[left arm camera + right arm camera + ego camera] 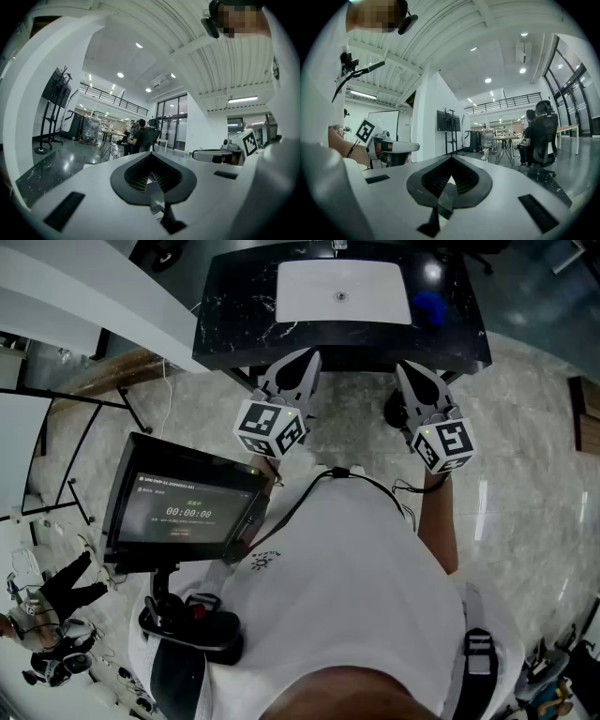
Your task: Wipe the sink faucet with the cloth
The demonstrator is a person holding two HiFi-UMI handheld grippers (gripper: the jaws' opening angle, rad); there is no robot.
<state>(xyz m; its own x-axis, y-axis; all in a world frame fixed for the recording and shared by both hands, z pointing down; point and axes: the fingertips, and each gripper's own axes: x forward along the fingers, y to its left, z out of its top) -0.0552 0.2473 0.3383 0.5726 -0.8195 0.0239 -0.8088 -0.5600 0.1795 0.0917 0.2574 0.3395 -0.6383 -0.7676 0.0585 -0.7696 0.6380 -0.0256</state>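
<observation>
Black table (234, 306) faced. Held left gripper (309, 356) and right gripper (403, 367) level, fingers (293, 377) clenched empty, ready to fetch blue cloth (429, 307).

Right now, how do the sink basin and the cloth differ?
The sink basin is white, rectangular and much the larger; the cloth is blue, small and bunched up. The basin is set into the black countertop; the cloth lies on it, beside the basin. Both are untouched.
</observation>
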